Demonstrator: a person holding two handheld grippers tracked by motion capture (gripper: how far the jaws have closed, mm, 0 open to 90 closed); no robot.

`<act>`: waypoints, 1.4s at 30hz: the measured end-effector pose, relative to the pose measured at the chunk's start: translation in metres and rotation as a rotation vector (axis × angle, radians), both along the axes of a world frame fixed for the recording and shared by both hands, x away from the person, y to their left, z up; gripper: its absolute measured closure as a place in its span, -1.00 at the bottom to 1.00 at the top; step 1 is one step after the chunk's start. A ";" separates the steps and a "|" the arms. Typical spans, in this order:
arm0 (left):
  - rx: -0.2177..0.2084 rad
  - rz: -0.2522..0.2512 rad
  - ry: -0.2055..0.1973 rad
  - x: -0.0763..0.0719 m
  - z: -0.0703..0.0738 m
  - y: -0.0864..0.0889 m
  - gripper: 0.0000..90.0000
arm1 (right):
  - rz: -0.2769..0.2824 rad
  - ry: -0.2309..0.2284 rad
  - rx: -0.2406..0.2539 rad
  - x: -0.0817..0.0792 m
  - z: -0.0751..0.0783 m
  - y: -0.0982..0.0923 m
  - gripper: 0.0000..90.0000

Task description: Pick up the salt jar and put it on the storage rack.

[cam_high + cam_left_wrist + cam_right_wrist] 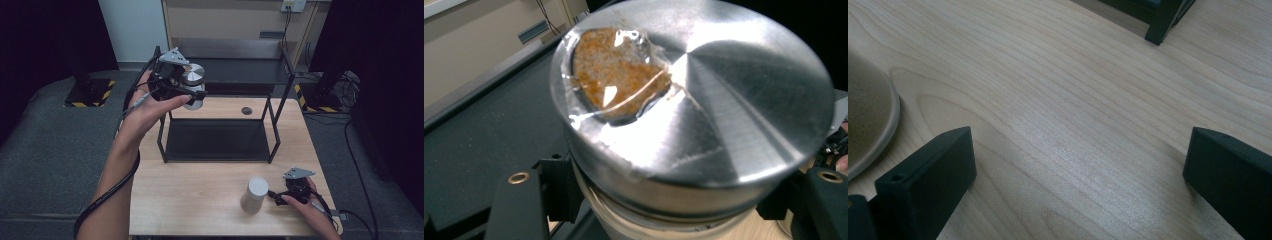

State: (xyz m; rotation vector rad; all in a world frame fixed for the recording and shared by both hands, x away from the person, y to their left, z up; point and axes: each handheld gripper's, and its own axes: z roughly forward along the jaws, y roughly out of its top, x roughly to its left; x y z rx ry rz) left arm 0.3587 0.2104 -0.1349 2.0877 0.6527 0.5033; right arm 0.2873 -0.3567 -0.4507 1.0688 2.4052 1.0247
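Lab-like recording room, wooden table (200,200), black metal rack (272,90), dark curtains (45,35), hazard-taped stand bases (90,92), grey carpet (50,150)

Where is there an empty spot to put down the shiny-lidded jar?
The rack's dark bottom shelf and its top shelf are bare. So is the wooden table in front of the rack, left of the white cup. It is crowded near the right tool, beside that cup.

A rack (220,125) stands at the back of the desk (200,195). A cylinder (254,195) stands in front of it to the right, just left of the right hand-held gripper (276,197). The left hand-held gripper (192,95) holds a jar (192,82) above the rack's left corner.
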 end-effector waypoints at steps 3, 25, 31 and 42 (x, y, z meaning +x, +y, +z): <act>-0.009 -0.006 0.000 0.004 0.002 0.002 -0.34 | 0.000 0.000 0.000 0.000 0.000 0.000 -0.97; -0.028 0.024 -0.027 0.034 0.021 -0.002 -0.34 | 0.001 -0.002 0.000 0.000 0.000 0.000 -0.97; -0.036 0.043 -0.039 0.041 0.022 -0.002 -0.34 | 0.001 0.000 -0.001 0.000 0.000 0.000 -0.97; -0.015 0.068 -0.043 0.057 0.021 -0.008 -0.34 | 0.001 0.000 -0.001 0.000 0.000 0.000 -0.97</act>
